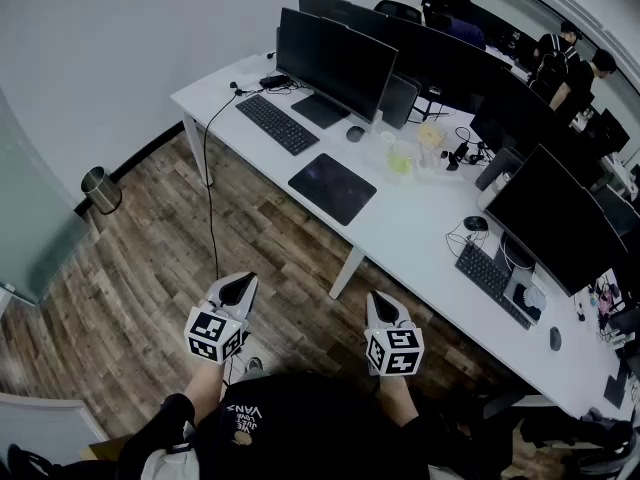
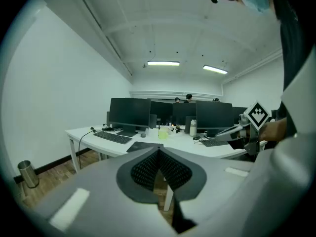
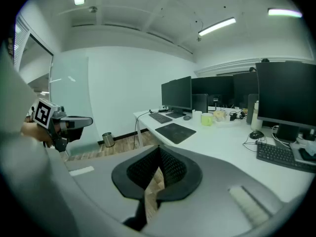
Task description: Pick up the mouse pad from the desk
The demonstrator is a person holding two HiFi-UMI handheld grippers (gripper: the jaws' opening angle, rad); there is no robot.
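Note:
A dark rectangular mouse pad (image 1: 333, 187) lies flat near the front edge of the long white desk (image 1: 420, 230), in front of a keyboard and monitor. It also shows as the mouse pad (image 3: 176, 132) in the right gripper view and edge-on as the mouse pad (image 2: 139, 146) in the left gripper view. My left gripper (image 1: 243, 286) and right gripper (image 1: 382, 305) hang over the wooden floor, well short of the desk. Both are shut with nothing between the jaws. The shut left gripper (image 2: 159, 151) and right gripper (image 3: 159, 149) point toward the desk.
The desk carries a black keyboard (image 1: 277, 124), monitors (image 1: 335, 60), a mouse (image 1: 355, 133), a yellow-green cup (image 1: 400, 162), cables and a second keyboard (image 1: 492, 283). A metal bin (image 1: 100, 189) stands by the left wall. Two people (image 1: 570, 68) stand at the far end.

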